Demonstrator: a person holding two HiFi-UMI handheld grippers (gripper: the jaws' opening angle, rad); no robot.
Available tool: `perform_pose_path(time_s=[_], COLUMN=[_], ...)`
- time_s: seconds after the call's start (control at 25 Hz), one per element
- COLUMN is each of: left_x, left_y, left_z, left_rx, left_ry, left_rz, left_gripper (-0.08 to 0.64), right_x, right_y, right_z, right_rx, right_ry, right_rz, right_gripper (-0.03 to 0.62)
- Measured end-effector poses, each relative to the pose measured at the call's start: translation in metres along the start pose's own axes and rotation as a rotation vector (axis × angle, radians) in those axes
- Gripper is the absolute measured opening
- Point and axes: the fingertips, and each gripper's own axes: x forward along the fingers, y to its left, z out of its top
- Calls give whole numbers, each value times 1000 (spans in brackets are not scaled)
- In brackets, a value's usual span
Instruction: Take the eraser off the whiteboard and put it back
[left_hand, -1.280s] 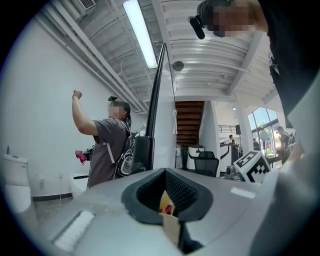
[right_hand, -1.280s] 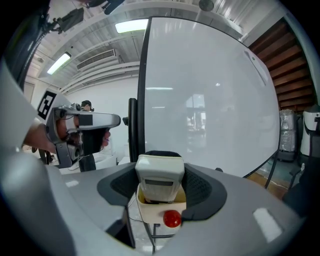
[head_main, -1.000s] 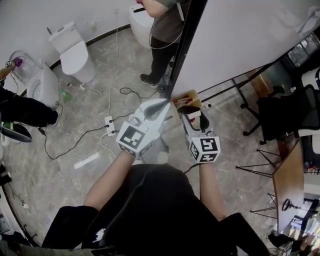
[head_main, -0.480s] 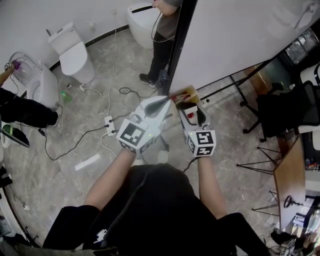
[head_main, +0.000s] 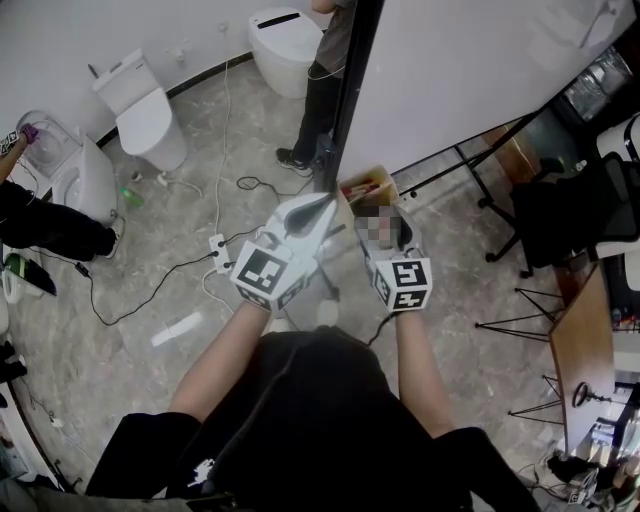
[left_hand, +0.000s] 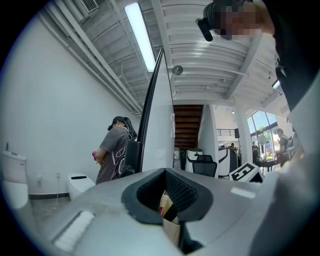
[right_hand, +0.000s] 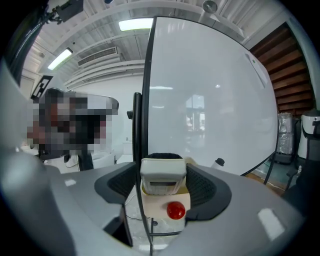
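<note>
At twelve o'clock before the right gripper (right_hand: 163, 166), the eraser (right_hand: 161, 181) sits atop a tan box (right_hand: 150, 210) beside the whiteboard (right_hand: 210, 100), between opening jaws. At nine o'clock, the left gripper (head_main: 326, 206) has its jaws pressed together, empty.

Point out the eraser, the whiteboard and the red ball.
eraser (right_hand: 163, 177), right gripper view, its grey front face
whiteboard (right_hand: 215, 100), right gripper view, bare white surface
red ball (right_hand: 175, 210), right gripper view, its centre
</note>
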Motion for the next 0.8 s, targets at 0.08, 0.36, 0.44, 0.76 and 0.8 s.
perform_pose_path(time_s=[0.08,0.36,0.44,0.76,0.8], left_x=[-2,-10,-10,-18,-20], left_y=[-1,-4,-4,-5,-5], left_z=[-1,-1,1,9,10], left_rx=[5,-6,-5,6,7], left_ry=[0,4,1,-11,-12], left_rz=[-6,-29,-39,-67,-71], left_gripper=[5,5,5,5,5], right_x=[-4,-20,-25,-49,-52], right_y=[-1,-2,-2,4,6], right_z=[2,17,23,53,57], right_rx=[2,13,16,29,31], right_ry=[-6,-51,-68,-149,-161], right_rz=[-11,-55,-68,-107,-111], right_gripper=[321,321,321,298,288])
